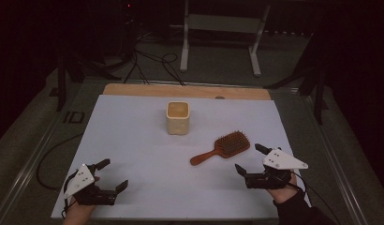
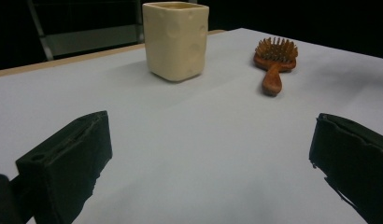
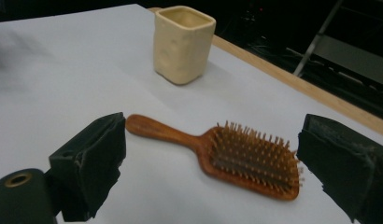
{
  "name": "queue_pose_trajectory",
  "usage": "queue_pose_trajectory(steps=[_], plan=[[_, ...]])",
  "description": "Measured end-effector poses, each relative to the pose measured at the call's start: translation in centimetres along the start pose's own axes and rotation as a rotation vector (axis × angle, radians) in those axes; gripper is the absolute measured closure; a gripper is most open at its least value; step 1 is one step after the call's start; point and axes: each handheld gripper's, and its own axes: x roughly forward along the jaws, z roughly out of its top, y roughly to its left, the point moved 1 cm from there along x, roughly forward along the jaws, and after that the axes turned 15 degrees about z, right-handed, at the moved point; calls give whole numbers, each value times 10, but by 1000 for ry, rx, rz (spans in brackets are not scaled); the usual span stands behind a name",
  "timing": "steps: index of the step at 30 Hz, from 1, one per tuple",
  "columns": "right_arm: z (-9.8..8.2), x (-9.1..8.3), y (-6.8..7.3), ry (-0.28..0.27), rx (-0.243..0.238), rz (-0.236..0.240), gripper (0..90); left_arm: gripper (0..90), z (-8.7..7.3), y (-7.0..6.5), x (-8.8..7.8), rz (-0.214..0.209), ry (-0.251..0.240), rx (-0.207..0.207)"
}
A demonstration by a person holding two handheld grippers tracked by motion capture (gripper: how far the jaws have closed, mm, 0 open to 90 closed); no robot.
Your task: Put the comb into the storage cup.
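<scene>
Right gripper (image 1: 249, 158) spread wide, empty, low over white sheet (image 1: 134, 140). Brown wooden paddle hairbrush (image 3: 236, 151), bristles up, lies just ahead between its jaws. Left gripper (image 1: 107, 174) also wide open, idle. Cream square ceramic cup (image 1: 177, 117) stands farther ahead. Likely approach step; next: advance, close on handle.

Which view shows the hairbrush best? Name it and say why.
The right gripper view: the hairbrush lies close between the open fingers, bristles up, handle and head plain. The high view shows it whole but small, near the right gripper. The left gripper view shows it far off, handle foremost.
</scene>
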Motion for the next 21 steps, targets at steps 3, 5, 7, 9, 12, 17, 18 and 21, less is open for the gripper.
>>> queue_pose_trajectory(steps=[3, 5, 7, 9, 12, 17, 18, 21], plan=[[8, 2, -2, 0, -12, 9, 80, 0, 0, 0, 0, 0, 2, 0], [12, 4, -2, 0, -15, 16, 81, 0, 0, 0, 0, 1, 1, 0], [15, 7, -3, -1, -18, 21, 80, 0, 0, 0, 0, 1, 3, 0], [17, 9, -4, 4, -21, 24, 81, 0, 0, 0, 0, 0, 2, -3], [21, 14, -6, 5, -22, 31, 81, 0, 0, 0, 0, 0, 3, -1], [28, 25, -9, -3, -19, 50, 82, 0, 0, 0, 0, 1, 4, 0], [28, 27, -9, -6, -18, 51, 82, 0, 0, 0, 0, 1, 5, 1], [31, 33, -9, -3, -25, 58, 82, 0, 0, 0, 0, -1, 5, 0]])
